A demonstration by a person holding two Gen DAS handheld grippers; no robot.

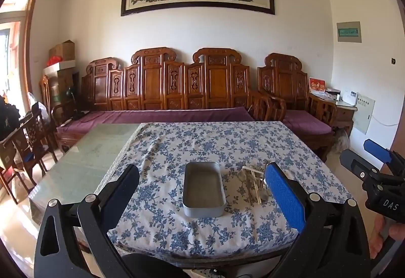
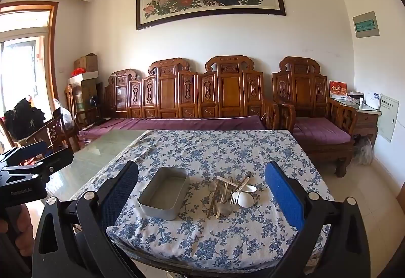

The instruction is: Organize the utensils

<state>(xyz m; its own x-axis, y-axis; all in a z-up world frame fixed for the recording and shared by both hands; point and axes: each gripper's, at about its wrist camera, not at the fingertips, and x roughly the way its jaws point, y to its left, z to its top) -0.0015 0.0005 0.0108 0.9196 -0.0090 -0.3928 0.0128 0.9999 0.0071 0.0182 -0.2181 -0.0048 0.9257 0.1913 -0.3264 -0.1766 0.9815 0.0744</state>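
An empty grey metal tin (image 1: 204,190) (image 2: 165,192) lies on the blue-flowered tablecloth (image 1: 202,143) (image 2: 217,151). Right of it is a heap of utensils (image 1: 254,184) (image 2: 231,193): wooden sticks, white plastic spoons and a fork. My left gripper (image 1: 202,189) hangs open over the table's near edge, the tin seen between its fingers and nothing held. My right gripper (image 2: 202,191) is open too, short of the tin and heap. In the left wrist view the right gripper (image 1: 364,161) shows at the right edge; the left gripper (image 2: 38,159) appears at the left edge of the right wrist view.
Bare glass tabletop (image 1: 88,159) (image 2: 101,151) lies left of the cloth. A carved wooden sofa with purple cushions (image 1: 164,115) (image 2: 177,123) stands behind the table. Wooden chairs (image 1: 30,141) stand at the left. A hand (image 2: 17,224) grips the left gripper's handle.
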